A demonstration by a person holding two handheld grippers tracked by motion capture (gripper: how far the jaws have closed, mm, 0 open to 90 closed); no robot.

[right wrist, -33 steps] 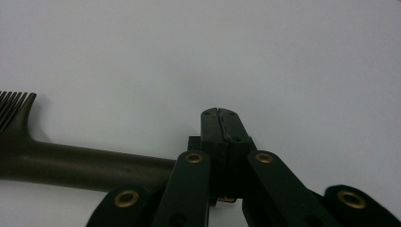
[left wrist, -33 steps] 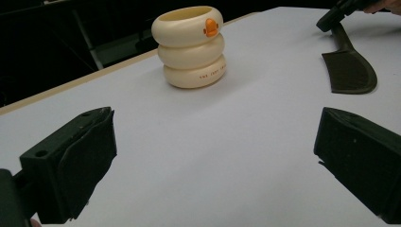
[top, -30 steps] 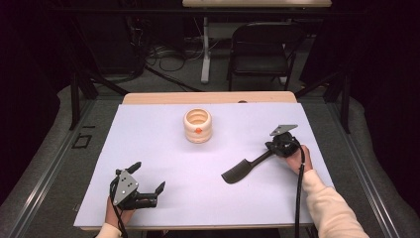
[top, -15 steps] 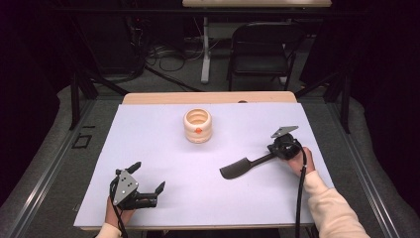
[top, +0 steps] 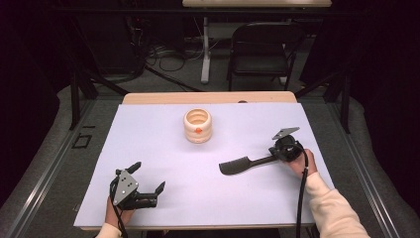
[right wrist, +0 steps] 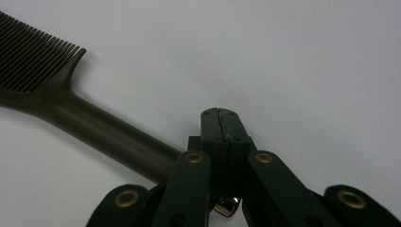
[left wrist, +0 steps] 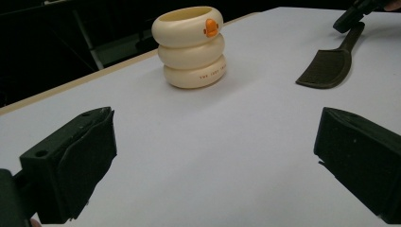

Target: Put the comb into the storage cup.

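Note:
A dark comb [top: 240, 165] lies flat on the white table cover [top: 148, 134] at the right, teeth toward the middle. My right gripper [top: 271, 158] sits at the end of the comb's handle. In the right gripper view its jaws [right wrist: 220, 113] are pressed together, and the comb handle [right wrist: 94, 127] runs in under them from the left. Whether it is pinched there is hidden. My left gripper [top: 147, 177] rests at the front left, open wide, with nothing between its jaws [left wrist: 213, 156]. It faces a cream ringed cup [left wrist: 191, 47] and the comb [left wrist: 328, 71].
The cream ringed cup [top: 197, 126], with an orange mark on its side, stands upright at the far middle of the table. A wooden table edge [top: 208, 97] runs along the back. A folding chair [top: 262, 44] and cables are on the floor beyond.
The comb's toothed end has shifted slightly toward the far side with the right gripper at its handle. The left gripper has stayed put.

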